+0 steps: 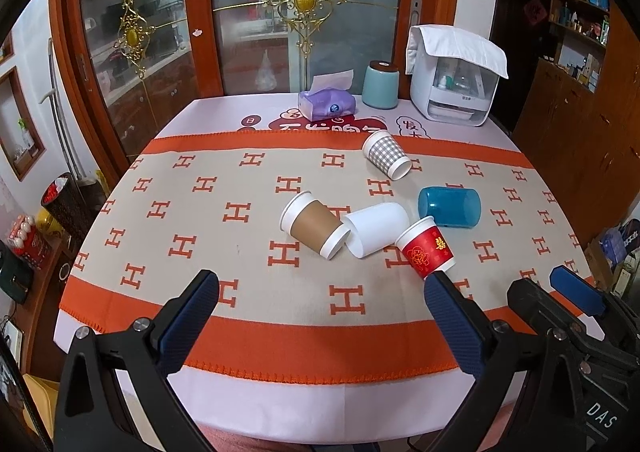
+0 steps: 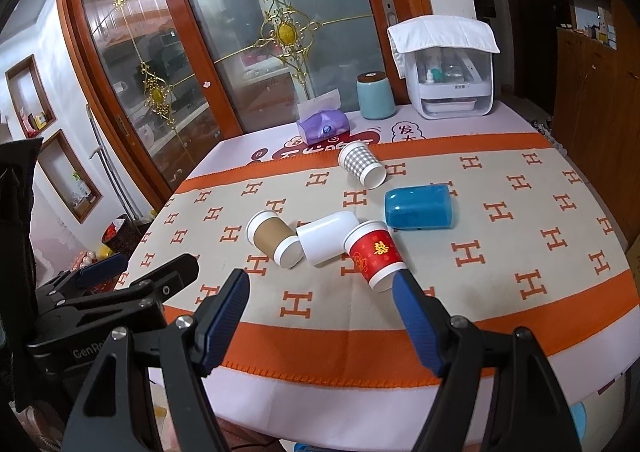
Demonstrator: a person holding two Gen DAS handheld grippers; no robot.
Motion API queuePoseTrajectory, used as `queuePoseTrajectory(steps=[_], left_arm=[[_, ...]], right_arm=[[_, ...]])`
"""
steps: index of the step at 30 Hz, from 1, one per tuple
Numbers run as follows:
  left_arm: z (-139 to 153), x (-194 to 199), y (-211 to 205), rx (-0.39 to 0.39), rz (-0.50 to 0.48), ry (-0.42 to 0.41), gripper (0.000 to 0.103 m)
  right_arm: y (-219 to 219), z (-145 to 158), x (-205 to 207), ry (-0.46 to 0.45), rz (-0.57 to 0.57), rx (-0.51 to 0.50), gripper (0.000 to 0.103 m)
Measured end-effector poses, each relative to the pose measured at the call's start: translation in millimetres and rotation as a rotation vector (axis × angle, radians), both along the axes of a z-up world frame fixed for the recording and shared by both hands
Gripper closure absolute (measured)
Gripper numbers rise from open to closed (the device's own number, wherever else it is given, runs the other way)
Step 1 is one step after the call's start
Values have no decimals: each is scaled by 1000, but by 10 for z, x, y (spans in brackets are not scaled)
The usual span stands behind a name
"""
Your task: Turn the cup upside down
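Several cups lie on their sides on the patterned tablecloth: a brown paper cup [image 1: 314, 227] [image 2: 276, 238], a white cup [image 1: 376, 228] [image 2: 329, 238], a red paper cup [image 1: 426, 252] [image 2: 374, 254], a blue plastic cup [image 1: 449, 207] [image 2: 418, 208] and a grey checked cup [image 1: 386, 154] [image 2: 362, 164]. My left gripper [image 1: 322, 284] is open and empty above the table's near edge, short of the cups. My right gripper [image 2: 322, 284] is open and empty; its right fingertip [image 2: 400, 280] is close to the red cup's base. The right gripper also shows at the right of the left wrist view [image 1: 576, 290].
At the table's far side stand a purple tissue pack [image 1: 326, 102], a teal canister [image 1: 380, 84] and a white appliance under a cloth [image 1: 454, 76]. Glass sliding doors [image 1: 248, 12] are behind. A wooden cabinet [image 1: 580, 124] is on the right; a bin [image 1: 66, 200] stands left.
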State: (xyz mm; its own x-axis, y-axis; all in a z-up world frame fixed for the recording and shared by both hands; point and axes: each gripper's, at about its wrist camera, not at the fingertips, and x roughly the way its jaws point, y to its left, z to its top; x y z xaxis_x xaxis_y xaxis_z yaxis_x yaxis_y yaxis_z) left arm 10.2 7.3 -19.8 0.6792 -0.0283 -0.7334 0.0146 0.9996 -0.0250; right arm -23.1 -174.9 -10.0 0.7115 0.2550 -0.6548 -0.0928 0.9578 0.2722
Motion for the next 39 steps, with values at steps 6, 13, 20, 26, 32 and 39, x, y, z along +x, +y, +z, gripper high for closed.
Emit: queuePoseTrajectory(steps=[6, 13, 20, 26, 32, 39], left_arm=[[-35, 123, -26, 32, -14, 6, 1], [-153, 333, -30, 69, -39, -18, 1], [-306, 680, 46, 65, -37, 35, 1], [-647, 1073, 186, -39, -32, 201, 1], [-1009, 1250, 274, -74, -6, 279, 1], [-1237, 1189, 286, -70, -37, 307, 1]], right_arm=[[-40, 1, 139, 31, 10, 5, 29], [-118, -25, 427, 93, 24, 25, 29], [-259, -139, 924, 189, 29, 36, 29], [-359, -436, 1402, 319, 45, 24, 29], [-347, -833, 1690, 424, 71, 4, 29], [-136, -1231, 1811, 477, 157, -108, 29]])
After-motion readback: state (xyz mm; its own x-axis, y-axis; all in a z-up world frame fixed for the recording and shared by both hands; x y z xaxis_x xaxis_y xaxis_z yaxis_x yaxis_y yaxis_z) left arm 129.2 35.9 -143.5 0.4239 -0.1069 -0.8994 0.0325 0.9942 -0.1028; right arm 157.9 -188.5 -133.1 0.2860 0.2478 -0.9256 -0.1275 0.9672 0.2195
